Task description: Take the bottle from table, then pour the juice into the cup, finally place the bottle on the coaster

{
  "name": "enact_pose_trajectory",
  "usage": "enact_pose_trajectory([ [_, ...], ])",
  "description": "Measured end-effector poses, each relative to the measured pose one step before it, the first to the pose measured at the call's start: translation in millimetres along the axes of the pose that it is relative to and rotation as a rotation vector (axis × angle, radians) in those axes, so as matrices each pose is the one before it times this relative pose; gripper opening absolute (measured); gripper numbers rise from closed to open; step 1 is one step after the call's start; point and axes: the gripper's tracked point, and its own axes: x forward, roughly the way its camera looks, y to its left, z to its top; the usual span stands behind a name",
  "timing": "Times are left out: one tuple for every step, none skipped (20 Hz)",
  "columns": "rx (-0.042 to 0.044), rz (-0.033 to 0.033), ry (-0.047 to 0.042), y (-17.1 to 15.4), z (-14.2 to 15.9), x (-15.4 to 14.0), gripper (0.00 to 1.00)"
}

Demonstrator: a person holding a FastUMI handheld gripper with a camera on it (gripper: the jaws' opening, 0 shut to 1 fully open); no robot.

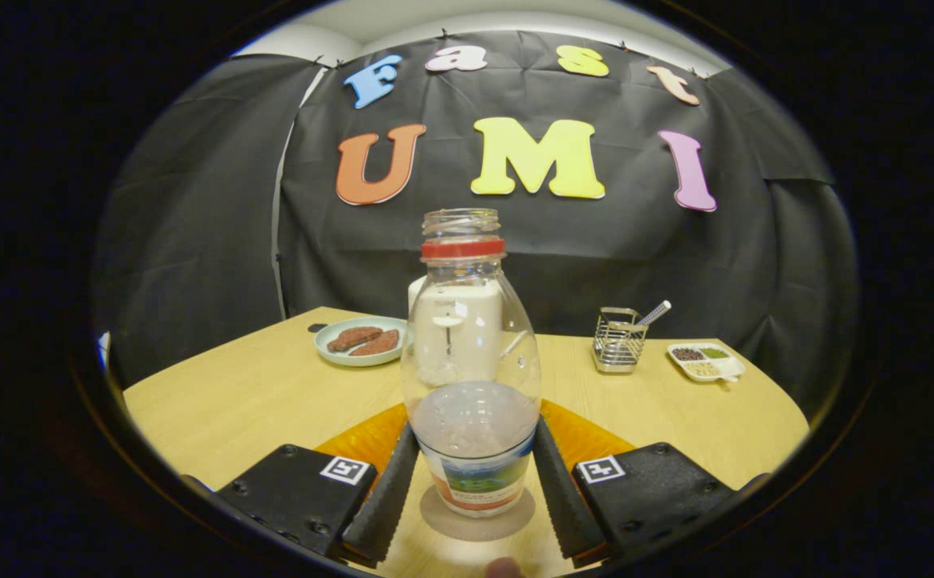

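Observation:
A clear plastic bottle (471,353) with a red neck ring, no cap and a label low on its body stands upright between my fingers. My gripper (475,429) is shut on the bottle, with both fingers (386,498) pressing its lower sides. Its base sits over a round shadow on the wooden table (234,401). Little or no liquid shows inside. An orange round coaster (362,441) lies flat just beyond the fingers, behind the bottle. A white cup (458,325) stands beyond that, seen through the bottle.
A pale green plate (358,341) with two brown food pieces sits at the back left. A wire holder (617,341) with a utensil stands at the back right, and beside it a small white tray (705,361) of seeds.

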Motion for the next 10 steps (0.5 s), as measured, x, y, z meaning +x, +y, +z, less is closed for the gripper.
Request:
enact_pose_trajectory([
  [0.00893, -0.00321, 0.00186, -1.51, -1.78, 0.80, 0.79],
  [0.00430, -0.00403, 0.00663, -1.65, -1.33, 1.38, 0.80],
  [0.00388, -0.00246, 0.00314, -1.63, -2.29, 0.64, 0.80],
  [0.00274, -0.00497, 0.00131, -1.60, -1.10, 0.12, 0.81],
  [0.00353, 0.00370, 0.00335, 0.38, -2.30, 0.04, 0.82],
  [0.00917, 0.00202, 0.00336, -0.34, -1.83, 0.62, 0.82],
  [0.00484, -0.00394, -0.00155, -0.61, 0.11, -0.84, 0.82],
  [0.00185, -0.00091, -0.00067, -0.90, 0.39, -0.01, 0.83],
  [0.00083, -0.00222, 0.00274, 0.11, -1.57, -1.15, 0.84],
  [-0.00080, -0.00091, 0.00110, -0.07, 0.53, 0.16, 0.86],
])
